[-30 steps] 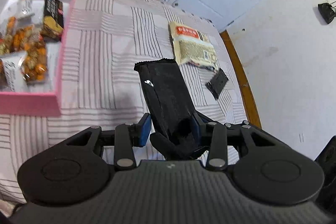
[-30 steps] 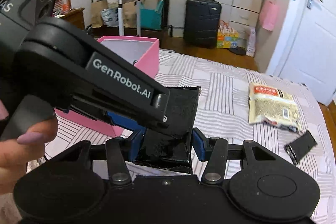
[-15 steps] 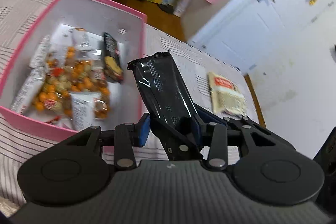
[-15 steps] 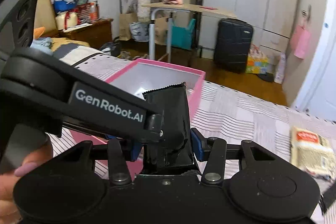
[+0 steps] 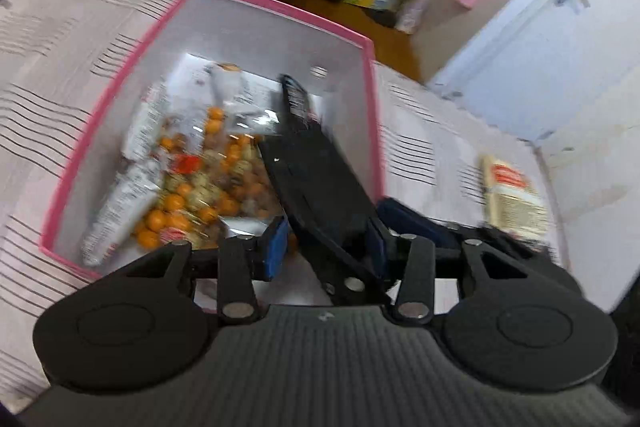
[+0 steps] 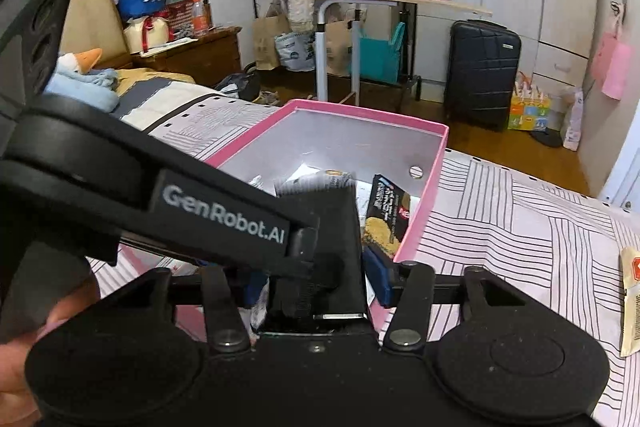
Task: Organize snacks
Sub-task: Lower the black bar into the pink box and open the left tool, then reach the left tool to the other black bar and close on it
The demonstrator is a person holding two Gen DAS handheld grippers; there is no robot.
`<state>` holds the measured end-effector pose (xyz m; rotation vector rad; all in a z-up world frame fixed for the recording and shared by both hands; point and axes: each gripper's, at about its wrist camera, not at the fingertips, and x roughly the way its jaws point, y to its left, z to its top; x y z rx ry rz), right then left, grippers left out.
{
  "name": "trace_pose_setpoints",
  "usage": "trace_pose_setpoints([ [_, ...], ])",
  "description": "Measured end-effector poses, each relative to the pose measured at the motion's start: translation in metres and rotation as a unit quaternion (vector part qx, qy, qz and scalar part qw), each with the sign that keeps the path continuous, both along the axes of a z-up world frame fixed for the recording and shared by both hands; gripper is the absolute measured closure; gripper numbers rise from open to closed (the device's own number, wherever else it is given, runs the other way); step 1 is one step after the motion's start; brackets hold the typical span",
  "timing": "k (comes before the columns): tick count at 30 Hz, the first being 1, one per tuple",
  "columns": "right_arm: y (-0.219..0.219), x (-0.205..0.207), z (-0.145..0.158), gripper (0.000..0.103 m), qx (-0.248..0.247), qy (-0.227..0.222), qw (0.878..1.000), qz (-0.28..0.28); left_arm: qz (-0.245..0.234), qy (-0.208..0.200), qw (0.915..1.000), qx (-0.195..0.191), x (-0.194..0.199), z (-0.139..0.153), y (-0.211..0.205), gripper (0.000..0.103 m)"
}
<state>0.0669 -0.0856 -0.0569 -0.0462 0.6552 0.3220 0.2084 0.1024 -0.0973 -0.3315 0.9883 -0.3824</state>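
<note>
A black snack packet (image 5: 316, 183) hangs tilted over the pink box (image 5: 280, 3), its top end down among the snacks. My left gripper (image 5: 326, 247) has the packet between its blue pads. Its jaws are opening, and a gap shows at the left pad. My right gripper (image 6: 316, 283) also has the packet (image 6: 324, 227) between its opening jaws, the right pad just off its edge. The left gripper's finger (image 6: 224, 215) crosses in front and hides the other pad. The pink box (image 6: 360, 111) holds orange nut packs (image 5: 192, 195), white packets (image 5: 120, 203) and a black cracker pack (image 6: 386, 219).
A beige packet (image 5: 512, 195) lies on the striped bedsheet (image 6: 540, 227) to the right of the box. A person's hand (image 6: 24, 367) grips the left handle. Beyond the bed stand a dark suitcase (image 6: 482, 75), a folding table (image 6: 392, 1) and wardrobes.
Both grippers carried the black packet from over the bedsheet to over the pink box. The packet now tips down into the box, and both pairs of jaws stand wider.
</note>
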Motion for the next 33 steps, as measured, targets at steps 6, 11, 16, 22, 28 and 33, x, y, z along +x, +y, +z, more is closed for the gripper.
trace_pose_setpoints([
  [6, -0.024, -0.024, 0.016, 0.037, 0.028, -0.013, 0.999, -0.023, -0.01, -0.031, 0.9978, 0.058, -0.007, 0.022, -0.011, 0.058],
  [11, -0.07, -0.065, 0.027, 0.037, 0.039, -0.023, 0.998, -0.046, -0.072, -0.024, 0.9958, 0.051, -0.016, 0.041, -0.026, 0.058],
  [16, -0.123, -0.095, 0.032, 0.037, -0.005, -0.029, 0.995, -0.094, -0.127, -0.024, 0.9908, 0.039, -0.026, 0.056, -0.059, 0.058],
  [22, -0.195, -0.12, 0.032, 0.037, 0.002, -0.032, 0.984, -0.177, -0.163, -0.056, 0.9836, 0.054, -0.042, 0.067, -0.119, 0.059],
  [28, -0.257, -0.13, 0.004, 0.037, 0.008, -0.018, 0.969, -0.248, -0.222, -0.055, 0.9725, 0.045, -0.052, 0.06, -0.191, 0.059],
  [33, -0.305, -0.125, -0.044, 0.03, -0.045, -0.023, 0.947, -0.319, -0.257, -0.057, 0.964, 0.038, -0.053, 0.039, -0.251, 0.061],
])
